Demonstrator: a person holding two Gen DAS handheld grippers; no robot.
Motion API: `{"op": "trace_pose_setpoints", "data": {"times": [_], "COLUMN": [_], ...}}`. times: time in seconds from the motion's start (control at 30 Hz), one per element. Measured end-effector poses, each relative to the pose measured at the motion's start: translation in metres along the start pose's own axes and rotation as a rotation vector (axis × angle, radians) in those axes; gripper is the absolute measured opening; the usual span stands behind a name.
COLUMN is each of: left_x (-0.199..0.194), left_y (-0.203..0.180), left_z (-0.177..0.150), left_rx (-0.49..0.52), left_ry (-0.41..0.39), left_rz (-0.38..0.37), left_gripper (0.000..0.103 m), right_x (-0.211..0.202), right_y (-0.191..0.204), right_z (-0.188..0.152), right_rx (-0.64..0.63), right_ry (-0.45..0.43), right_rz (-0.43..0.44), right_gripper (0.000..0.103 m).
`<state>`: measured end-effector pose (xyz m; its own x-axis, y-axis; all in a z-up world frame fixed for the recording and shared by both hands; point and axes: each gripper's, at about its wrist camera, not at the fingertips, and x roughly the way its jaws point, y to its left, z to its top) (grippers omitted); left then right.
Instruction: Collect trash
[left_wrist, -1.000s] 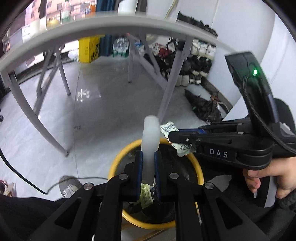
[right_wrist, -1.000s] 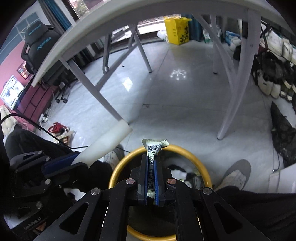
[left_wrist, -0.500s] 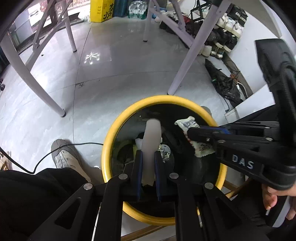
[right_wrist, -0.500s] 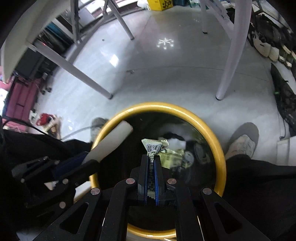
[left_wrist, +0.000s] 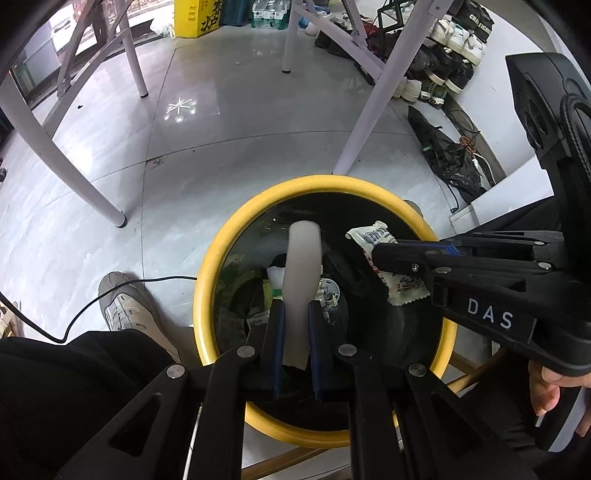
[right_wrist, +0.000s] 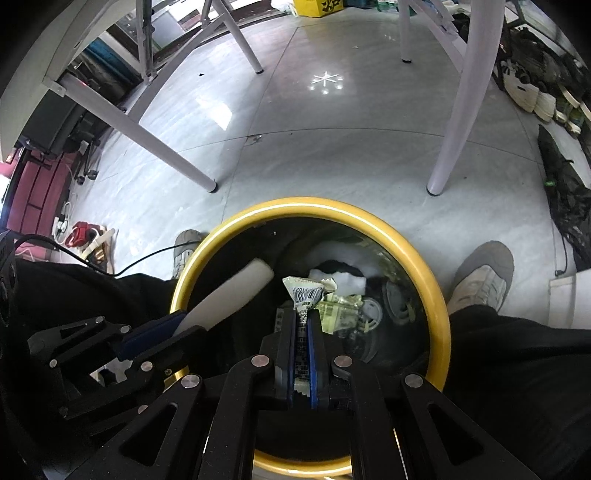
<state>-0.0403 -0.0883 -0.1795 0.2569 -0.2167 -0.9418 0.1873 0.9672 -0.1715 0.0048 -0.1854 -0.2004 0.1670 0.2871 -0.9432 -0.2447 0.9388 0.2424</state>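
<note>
A round bin with a yellow rim (left_wrist: 221, 266) (right_wrist: 424, 254) and black liner stands on the floor below both grippers, with several pieces of trash inside. My left gripper (left_wrist: 295, 314) is shut on a white foam tube (left_wrist: 301, 266), held over the bin's opening; the tube also shows in the right wrist view (right_wrist: 232, 291). My right gripper (right_wrist: 303, 317) is shut on a crumpled white snack wrapper (right_wrist: 304, 291), also over the opening; the wrapper shows in the left wrist view (left_wrist: 391, 269) at the tips of the right gripper (left_wrist: 373, 254).
White table legs (left_wrist: 373, 110) (right_wrist: 458, 110) stand just beyond the bin. The person's shoes (left_wrist: 125, 310) (right_wrist: 480, 280) flank it. A black cable (left_wrist: 110, 295) runs on the grey floor. Shoes and a black bag (left_wrist: 447, 158) lie by the right wall.
Both grippers have tilted down and moved over the bin's opening, each still holding its piece. The table top has left view and the bin now fills the lower middle.
</note>
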Motion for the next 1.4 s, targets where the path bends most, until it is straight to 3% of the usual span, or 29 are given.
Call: {"op": "trace_pose_setpoints", "data": {"times": [0.9,0.97,1.0,1.03,1.07,1.1,1.17,1.2,1.23,1.27,1.4], "left_x": [0.0029,0.0034,0.0034,0.0039,0.0040,0.0048,0.0045,0.0055,0.0061,0.0068,0.0075], "left_y": [-0.0021,-0.0018,-0.0013,-0.0005,0.0003,0.0011,0.0010,0.0019,0.0028,0.0031,0.0019], "left_z": [-0.0016,-0.0012,-0.0009,-0.0003,0.0002,0.0005,0.0004,0.0003,-0.0003,-0.0005,-0.0012], "left_rx": [0.025,0.022,0.018,0.010,0.002,-0.004,-0.006,-0.010,-0.013,-0.013,-0.004], "left_ry": [0.008,0.005,0.004,0.004,0.004,0.006,-0.001,0.001,0.003,0.004,0.006], "left_rz": [0.022,0.034,0.036,0.041,0.047,0.070,0.109,0.118,0.124,0.135,0.168], "left_gripper": [0.013,0.018,0.031,0.058,0.074,0.098,0.102,0.102,0.102,0.102,0.102], "right_x": [-0.0009,-0.0018,-0.0018,-0.0015,-0.0013,-0.0015,-0.0037,-0.0045,-0.0048,-0.0052,-0.0055], "right_y": [0.0028,0.0032,0.0027,0.0023,0.0013,0.0011,0.0004,-0.0005,-0.0015,-0.0029,-0.0043], "right_z": [-0.0004,-0.0002,-0.0002,0.0002,0.0006,0.0007,0.0016,0.0022,0.0024,0.0027,0.0029], "right_rx": [-0.001,-0.001,-0.001,0.001,0.004,0.008,0.016,0.023,0.029,0.036,0.042], "right_ry": [-0.011,-0.016,-0.017,-0.017,-0.016,-0.018,-0.033,-0.041,-0.044,-0.048,-0.054], "right_rz": [-0.006,-0.007,-0.009,-0.011,-0.017,-0.022,-0.024,-0.025,-0.027,-0.036,-0.050], "right_gripper": [0.007,0.008,0.008,0.009,0.014,0.020,0.057,0.069,0.090,0.098,0.103]}}
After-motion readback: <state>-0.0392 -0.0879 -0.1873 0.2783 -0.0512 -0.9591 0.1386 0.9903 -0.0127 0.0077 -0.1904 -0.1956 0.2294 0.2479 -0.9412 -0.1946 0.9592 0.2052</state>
